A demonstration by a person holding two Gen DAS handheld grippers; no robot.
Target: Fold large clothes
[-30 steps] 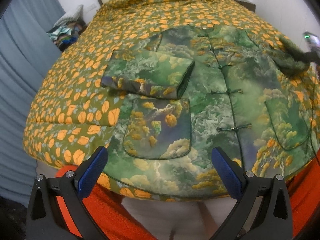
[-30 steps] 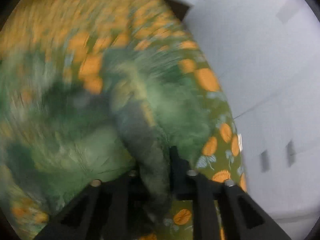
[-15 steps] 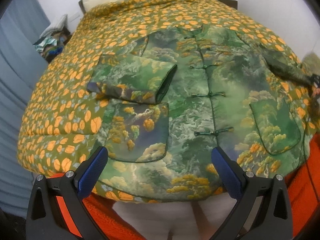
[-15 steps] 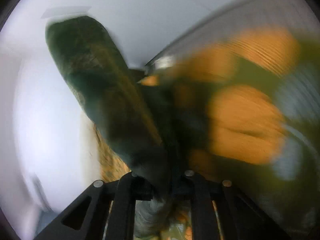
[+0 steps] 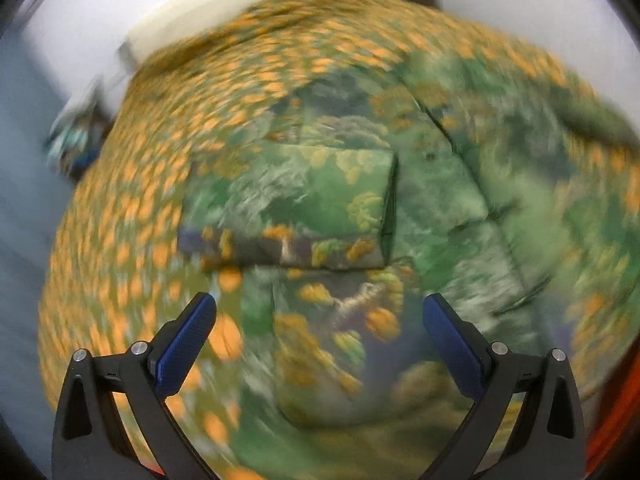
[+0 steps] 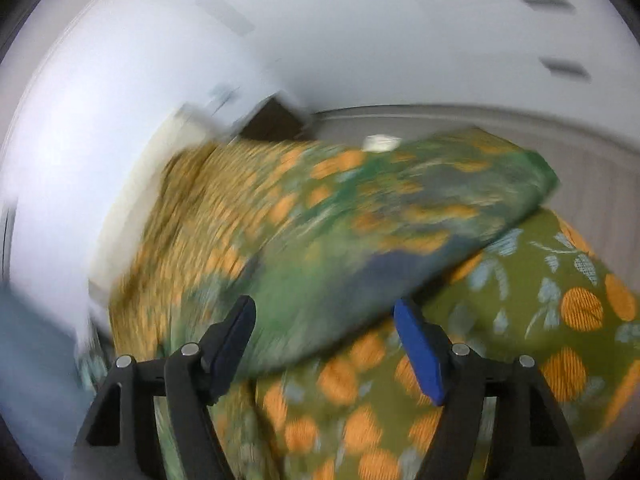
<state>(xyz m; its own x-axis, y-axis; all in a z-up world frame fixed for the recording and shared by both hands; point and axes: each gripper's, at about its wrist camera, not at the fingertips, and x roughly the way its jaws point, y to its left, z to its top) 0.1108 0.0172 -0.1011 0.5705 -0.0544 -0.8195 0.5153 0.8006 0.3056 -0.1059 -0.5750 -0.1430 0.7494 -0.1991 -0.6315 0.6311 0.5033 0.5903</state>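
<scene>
A green landscape-print jacket (image 5: 460, 216) lies front up on the bed. Its left sleeve (image 5: 296, 216) is folded across the chest. My left gripper (image 5: 320, 320) is open and empty, above the jacket's lower front pocket. In the right wrist view the jacket's other sleeve (image 6: 400, 224) stretches out over the bedspread, its near end between the spread fingers of my right gripper (image 6: 324, 332), which is open. Both views are motion-blurred.
The bed is covered by an olive bedspread with orange leaves (image 5: 132, 208) (image 6: 560, 320). A pillow (image 5: 208, 20) lies at the head. A white wall (image 6: 360, 40) and a grey curtain (image 5: 24, 200) flank the bed.
My right gripper has opened and let go of the sleeve it was clamping. My left gripper has moved forward over the jacket, still open.
</scene>
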